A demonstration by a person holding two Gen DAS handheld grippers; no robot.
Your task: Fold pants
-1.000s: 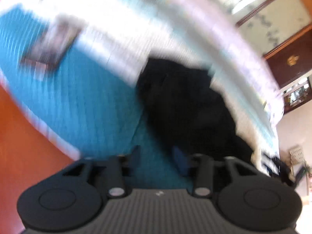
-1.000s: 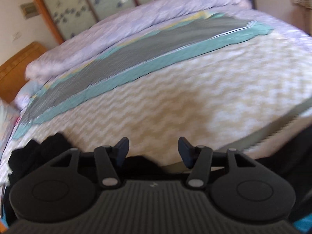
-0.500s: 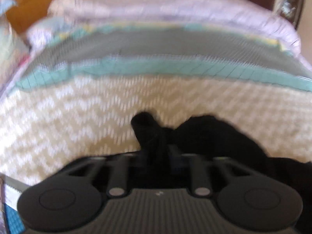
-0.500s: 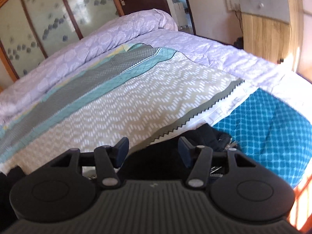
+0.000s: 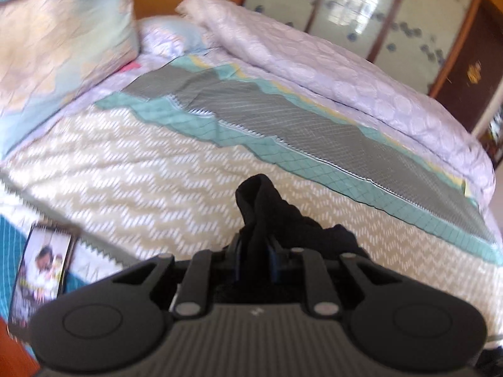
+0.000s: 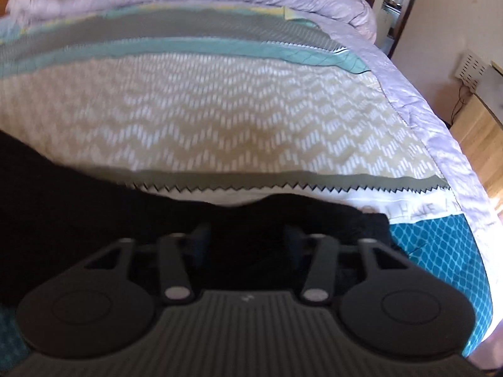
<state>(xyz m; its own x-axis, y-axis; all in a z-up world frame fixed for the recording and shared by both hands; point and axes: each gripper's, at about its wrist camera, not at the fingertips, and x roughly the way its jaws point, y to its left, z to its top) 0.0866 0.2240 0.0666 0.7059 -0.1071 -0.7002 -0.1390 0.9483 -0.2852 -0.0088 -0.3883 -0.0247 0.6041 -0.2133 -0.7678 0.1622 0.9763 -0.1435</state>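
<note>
The pants are of soft black cloth with no pattern. They lie crumpled at the near edge of the bed, and in the right view they spread as one wide dark mass across the near left part of the bedspread.

There are two grippers, both of matt black plastic with ribbed bodies and round discs at the sides. The left gripper has its jaws pressed together on a bunch of the cloth, which stands up from between them as a rounded, wrinkled peak. The right gripper has its jaws closing at this moment. In the picture the fingers still stand apart, with the black cloth under and between them; I cannot tell if the pads press on it.

The bedspread has broad bands: beige with white zigzag marks, teal with a fine grid, grey with thin lines, and deep blue with a net pattern at the near edge. A saw-tooth border separates some bands. One pale lilac quilt lies rolled along the far side. One large pillow in pale blue and cream is at the head. One glossy magazine lies at the near left edge.

Behind the bed are frosted panels in wooden frames, with small dark dots. At the right, a light wooden cabinet stands against a pale wall.
</note>
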